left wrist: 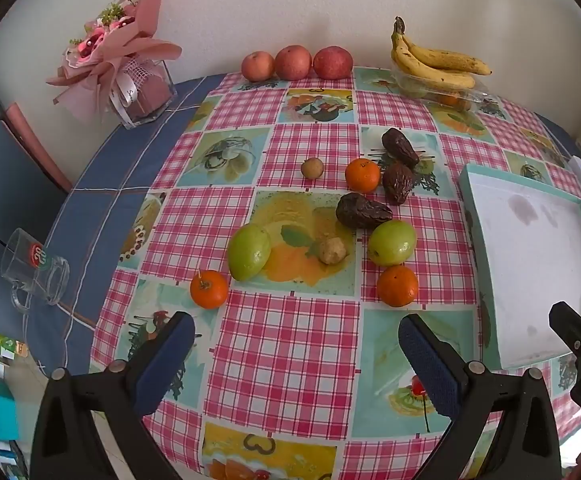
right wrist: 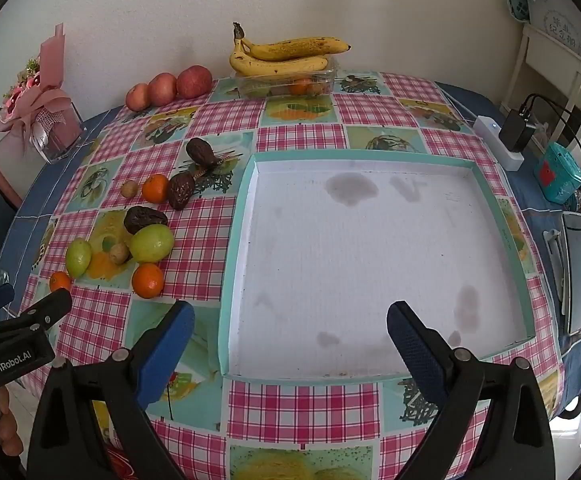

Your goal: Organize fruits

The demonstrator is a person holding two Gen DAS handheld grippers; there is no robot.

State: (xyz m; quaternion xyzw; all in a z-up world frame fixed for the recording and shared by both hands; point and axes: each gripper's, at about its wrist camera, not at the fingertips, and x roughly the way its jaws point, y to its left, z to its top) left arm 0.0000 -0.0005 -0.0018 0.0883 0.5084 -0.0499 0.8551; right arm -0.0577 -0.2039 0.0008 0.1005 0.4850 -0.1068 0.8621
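Observation:
Loose fruit lies on the checked tablecloth: three oranges, two green fruits, three dark dates, and two small brown fruits. My left gripper hovers open above the cloth, nearer than the fruit, nothing between its fingers. A shallow white tray with a teal rim lies to the right of the fruit, with nothing in it. My right gripper hangs open over the tray's near edge. The fruit cluster shows left of the tray.
Three red apples line the far edge. Bananas rest on a clear plastic box. A bouquet stands at the far left, a glass mug lies on the blue cloth. A charger, teal box and other items crowd the right.

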